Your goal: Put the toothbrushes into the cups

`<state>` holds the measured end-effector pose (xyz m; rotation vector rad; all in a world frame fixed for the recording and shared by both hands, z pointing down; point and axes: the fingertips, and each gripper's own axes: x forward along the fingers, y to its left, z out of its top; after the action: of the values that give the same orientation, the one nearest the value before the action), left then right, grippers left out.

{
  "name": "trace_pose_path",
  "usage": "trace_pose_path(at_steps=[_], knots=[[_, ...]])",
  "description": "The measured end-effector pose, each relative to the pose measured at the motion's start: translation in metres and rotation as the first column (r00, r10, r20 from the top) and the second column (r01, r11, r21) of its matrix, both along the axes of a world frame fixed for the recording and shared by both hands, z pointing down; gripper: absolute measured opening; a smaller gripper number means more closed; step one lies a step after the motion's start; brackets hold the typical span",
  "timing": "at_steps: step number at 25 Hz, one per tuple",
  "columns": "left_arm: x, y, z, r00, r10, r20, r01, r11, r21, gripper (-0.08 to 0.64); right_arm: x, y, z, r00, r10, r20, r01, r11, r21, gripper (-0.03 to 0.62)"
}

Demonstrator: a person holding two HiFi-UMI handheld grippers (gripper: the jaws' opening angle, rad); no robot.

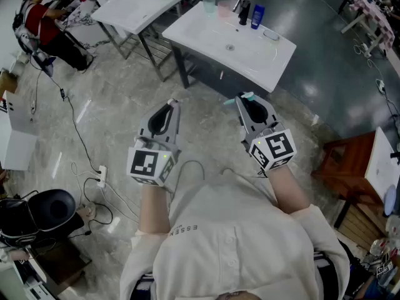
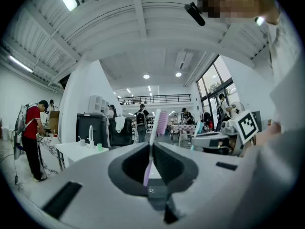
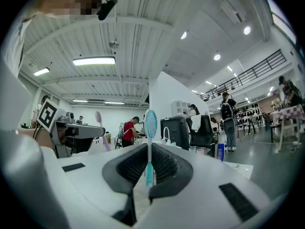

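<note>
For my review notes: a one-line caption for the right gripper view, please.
Right gripper shut on an upright blue toothbrush; left gripper alongside holds a pink toothbrush.

1. The letters "ESSEN" stand in small dark print on the person's white shirt (image 1: 237,242), at its left chest; a fold cuts the word off, so it may run on.
2. Just ahead of the shirt, the marker cube (image 1: 150,165) of the left gripper (image 1: 171,104) and the marker cube (image 1: 273,150) of the right gripper (image 1: 241,97) bear black-and-white square patterns, with no letters or numbers.
3. Well beyond the shirt, the blue bottle (image 1: 257,16) on the table (image 1: 206,39) has a label too small to read.
</note>
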<state>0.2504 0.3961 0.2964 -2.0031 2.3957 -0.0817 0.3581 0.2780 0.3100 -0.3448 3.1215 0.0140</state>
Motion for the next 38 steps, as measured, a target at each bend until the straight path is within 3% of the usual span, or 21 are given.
trace_pose_path(at_steps=[15,25,30,38], knots=[[-0.017,0.036,0.013,1.0,0.027,-0.011,-0.027,1.0,-0.007,0.028,-0.014,0.029,0.017,0.997,0.065,-0.036,-0.065,0.998,-0.013,0.037],[-0.044,0.041,0.041,0.999,0.007,-0.036,-0.009,0.999,-0.051,0.028,-0.044,0.017,0.042,0.996,0.069,-0.064,-0.075,0.994,-0.084,0.037],[-0.076,0.012,0.042,0.999,-0.023,-0.035,0.022,0.999,-0.034,0.028,-0.075,-0.018,0.043,0.998,0.05,-0.037,-0.052,0.997,-0.054,0.037],[-0.159,-0.081,0.045,0.999,-0.04,-0.012,0.039,0.998,-0.058,0.028,-0.17,-0.118,0.045,0.999,0.034,-0.036,-0.036,0.997,-0.065,0.037]])
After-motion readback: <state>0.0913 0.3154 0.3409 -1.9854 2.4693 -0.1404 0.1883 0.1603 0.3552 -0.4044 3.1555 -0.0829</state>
